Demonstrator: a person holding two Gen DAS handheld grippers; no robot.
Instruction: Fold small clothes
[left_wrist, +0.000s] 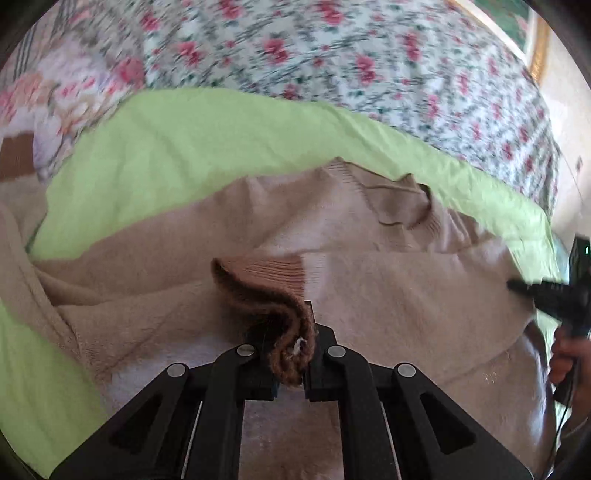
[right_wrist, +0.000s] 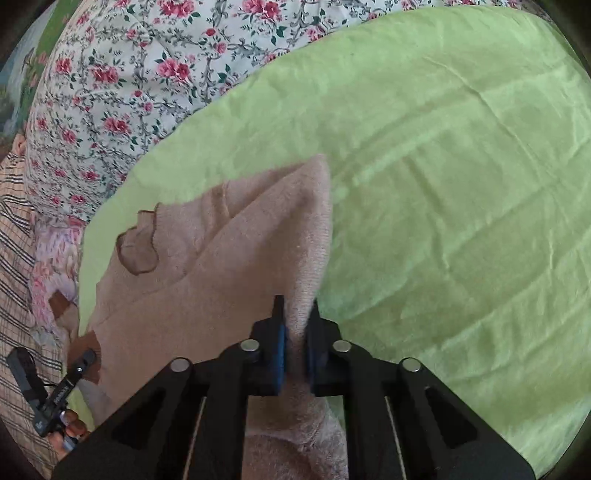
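Observation:
A small beige knit sweater (left_wrist: 369, 295) with brown ribbed trim lies on a lime green cloth (left_wrist: 177, 155). My left gripper (left_wrist: 291, 354) is shut on the sweater's brown ribbed cuff (left_wrist: 273, 295), which curls up between the jaws. My right gripper (right_wrist: 295, 332) is shut on a raised fold of the beige sweater (right_wrist: 236, 251) and holds it up over the green cloth (right_wrist: 443, 184). The right gripper also shows at the right edge of the left wrist view (left_wrist: 546, 295). The left gripper shows at the lower left of the right wrist view (right_wrist: 77, 369).
A floral bedspread (left_wrist: 332, 48) lies beyond the green cloth and shows in the right wrist view (right_wrist: 129, 74) too. A plaid fabric (right_wrist: 18, 258) lies at the left edge. A gold picture frame (left_wrist: 539, 48) stands at the far right.

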